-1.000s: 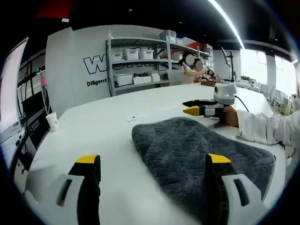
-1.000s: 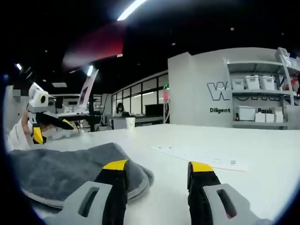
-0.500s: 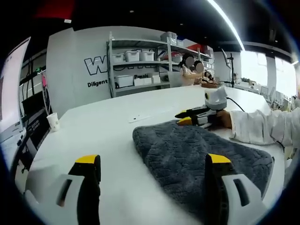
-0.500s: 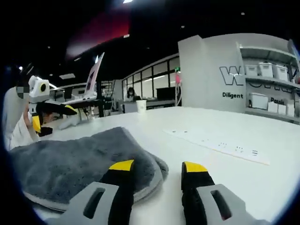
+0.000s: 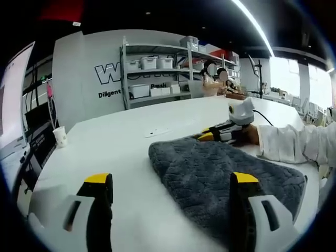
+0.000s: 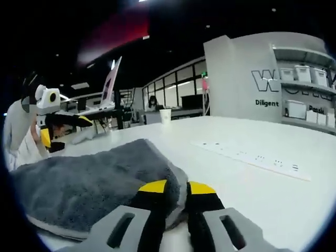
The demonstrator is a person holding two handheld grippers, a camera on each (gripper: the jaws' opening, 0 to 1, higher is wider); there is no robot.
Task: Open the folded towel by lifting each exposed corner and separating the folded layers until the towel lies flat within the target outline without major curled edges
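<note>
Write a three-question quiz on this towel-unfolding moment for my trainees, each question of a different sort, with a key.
1. True or false: the left gripper is shut on the grey towel.
2. Multiple choice: where does the right gripper meet the towel? A) at a corner B) mid-surface C) nowhere
3. Short answer: what stands on the white table at its far left edge in the left gripper view?

Key: 1. False: its jaws stand wide apart. 2. A: the jaws are nearly closed at the towel's corner. 3. A paper cup.
</note>
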